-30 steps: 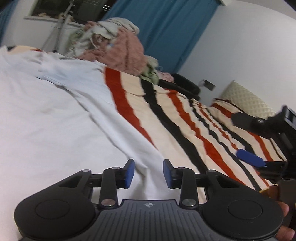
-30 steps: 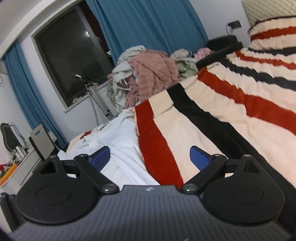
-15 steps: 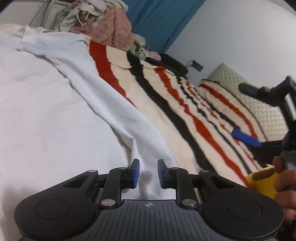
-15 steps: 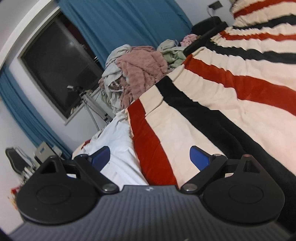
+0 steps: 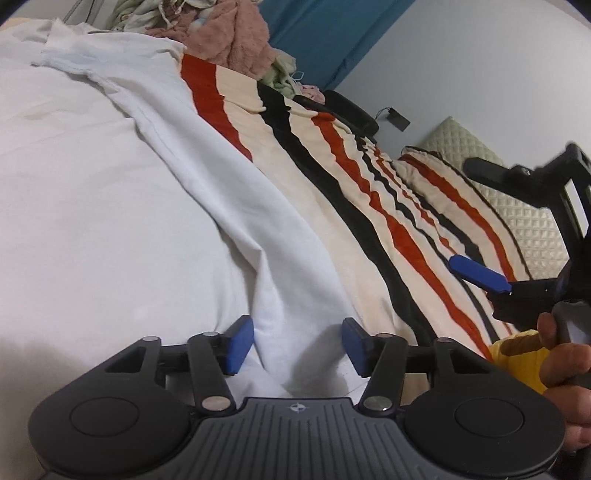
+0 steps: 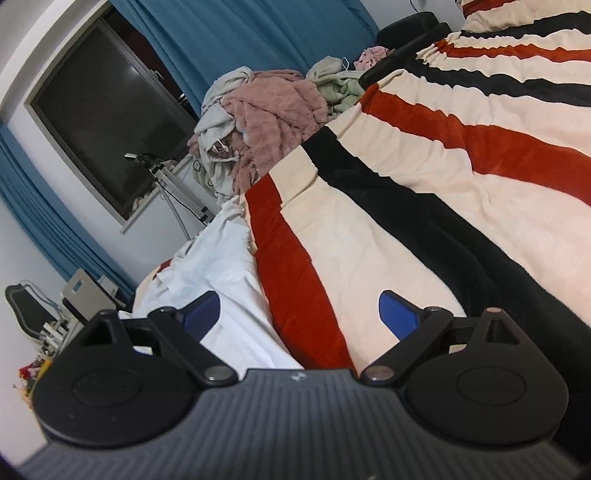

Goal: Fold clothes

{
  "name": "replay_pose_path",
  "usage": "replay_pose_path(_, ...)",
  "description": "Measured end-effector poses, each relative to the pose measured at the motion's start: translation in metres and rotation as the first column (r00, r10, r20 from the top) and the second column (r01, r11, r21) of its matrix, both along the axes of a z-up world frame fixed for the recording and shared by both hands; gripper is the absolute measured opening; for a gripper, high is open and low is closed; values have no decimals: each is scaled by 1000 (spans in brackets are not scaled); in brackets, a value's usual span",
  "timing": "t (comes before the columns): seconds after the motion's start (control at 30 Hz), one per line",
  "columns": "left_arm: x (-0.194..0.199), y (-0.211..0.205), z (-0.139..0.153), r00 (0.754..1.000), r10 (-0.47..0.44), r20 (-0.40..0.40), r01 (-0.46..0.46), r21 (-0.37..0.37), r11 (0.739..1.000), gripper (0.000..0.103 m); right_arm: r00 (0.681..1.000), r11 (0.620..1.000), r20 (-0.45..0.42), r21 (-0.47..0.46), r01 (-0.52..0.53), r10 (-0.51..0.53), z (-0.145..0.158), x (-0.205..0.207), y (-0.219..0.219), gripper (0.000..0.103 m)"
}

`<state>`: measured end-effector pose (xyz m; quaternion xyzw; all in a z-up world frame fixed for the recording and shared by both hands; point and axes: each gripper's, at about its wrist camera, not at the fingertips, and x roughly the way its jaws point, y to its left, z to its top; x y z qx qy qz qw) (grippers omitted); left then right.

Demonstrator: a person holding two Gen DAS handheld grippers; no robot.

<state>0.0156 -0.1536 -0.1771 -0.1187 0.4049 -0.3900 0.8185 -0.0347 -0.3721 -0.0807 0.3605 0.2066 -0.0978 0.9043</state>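
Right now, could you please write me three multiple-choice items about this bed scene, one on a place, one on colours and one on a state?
1. Where does the heap of clothes lie?
A. between the near grippers
B. at the far end of the bed, by the curtain
C. on the pillow

2. Which stripe colours does the blanket have?
A. green and yellow
B. blue and grey
C. red, black and cream

3. How are the right gripper's jaws?
A. wide apart, empty
B. clamped on cloth
C. shut, empty

Answers: B, the heap of clothes sits beside the blue curtain; C, the blanket shows these; A, the right gripper holds nothing.
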Motion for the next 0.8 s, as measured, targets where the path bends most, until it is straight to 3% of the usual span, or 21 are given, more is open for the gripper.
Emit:
replay_pose_path(0.07,2,-7,-1,1000,-6,7,5,22,1000,51,1000,1000,-17,-11,-2,2,-3,4,2,94)
replay_pose_path(0.17,7,-12,-4,1000,17,-2,-17,51,999,16,999,1000,-40,-31,-6,5,-5,8,6,94)
replay_pose_path(0.2,8,-10,-4,1000,26,-17,-25,42,999,12,999,999,-45,-42,-3,1,-5,9,7,94)
replay_pose_path(0.33,5,2,8,997,63,-37,-63,13,998,9,998,997,-67,-74,16,-21,-5,10,9,94)
replay_pose_path(0.6,-17,54,89,994,111,5,-110,-96,989,8,997,992,-63,-119,37,-44,1,5,15,94)
replay_pose_path(0.8,-13,90,109,990,143,-20,-144,-90,985,8,996,988,-91,-154,-3,-11,-2,13,23,94)
